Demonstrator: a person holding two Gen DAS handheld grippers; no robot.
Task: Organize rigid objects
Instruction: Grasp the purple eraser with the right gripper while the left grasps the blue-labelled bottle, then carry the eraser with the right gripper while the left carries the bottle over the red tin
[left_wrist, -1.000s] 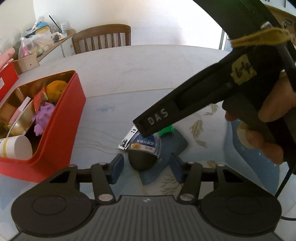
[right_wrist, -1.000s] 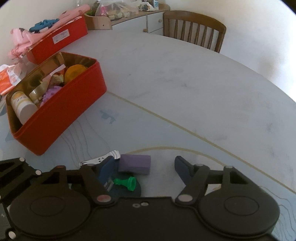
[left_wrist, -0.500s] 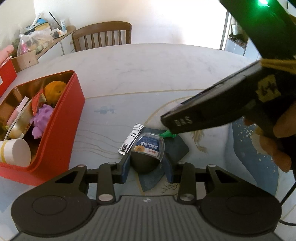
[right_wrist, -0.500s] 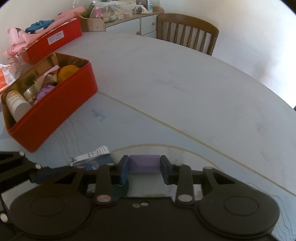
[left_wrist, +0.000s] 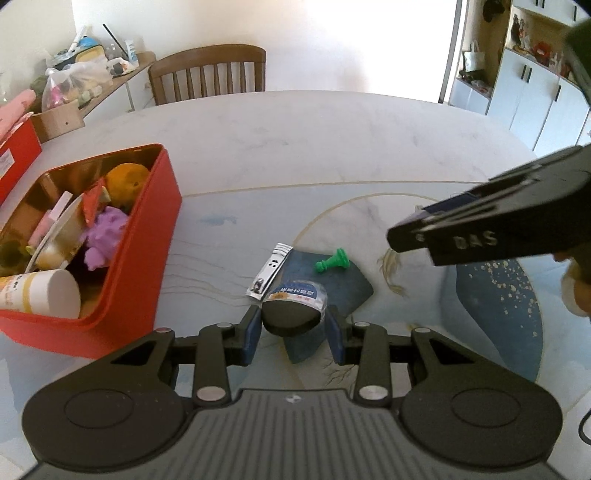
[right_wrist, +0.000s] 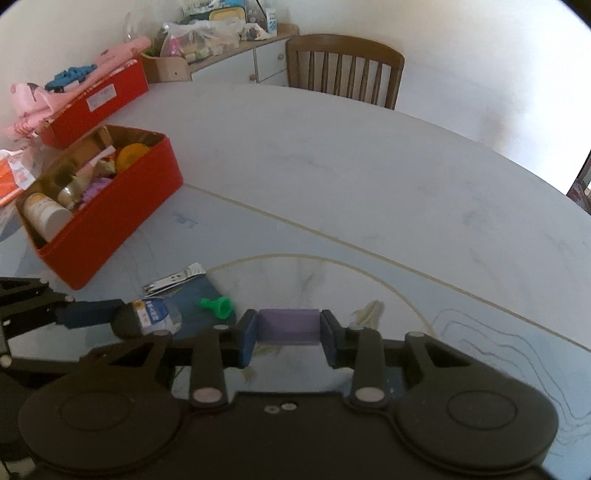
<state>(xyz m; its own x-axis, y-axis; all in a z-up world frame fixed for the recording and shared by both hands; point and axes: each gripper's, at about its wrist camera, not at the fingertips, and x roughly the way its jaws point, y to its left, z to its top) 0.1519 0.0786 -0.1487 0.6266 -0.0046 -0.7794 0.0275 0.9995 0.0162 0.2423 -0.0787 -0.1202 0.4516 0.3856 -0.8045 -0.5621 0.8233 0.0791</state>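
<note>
My left gripper (left_wrist: 293, 328) is shut on a small clear jar with a black cap (left_wrist: 291, 310), just above the table; the same jar (right_wrist: 147, 317) shows at the left of the right wrist view. My right gripper (right_wrist: 288, 332) is shut on a purple block (right_wrist: 288, 326), lifted off the table. A green chess pawn (left_wrist: 331, 260) lies on a dark blue patch, and a silver nail clipper (left_wrist: 269, 271) lies beside it. The open red box (left_wrist: 147, 236) stands at the left, holding an orange ball, a purple toy and a white bottle.
A second red box (right_wrist: 96, 107) with pink cloth sits at the far left. A wooden chair (left_wrist: 208, 74) stands behind the round table (left_wrist: 295, 147). The right gripper's body (left_wrist: 498, 221) and a hand reach in from the right of the left wrist view.
Both grippers closed: the left one on the black-capped jar, the right one on the purple block. The right gripper then carried the block up and to the right, away from the pawn.
</note>
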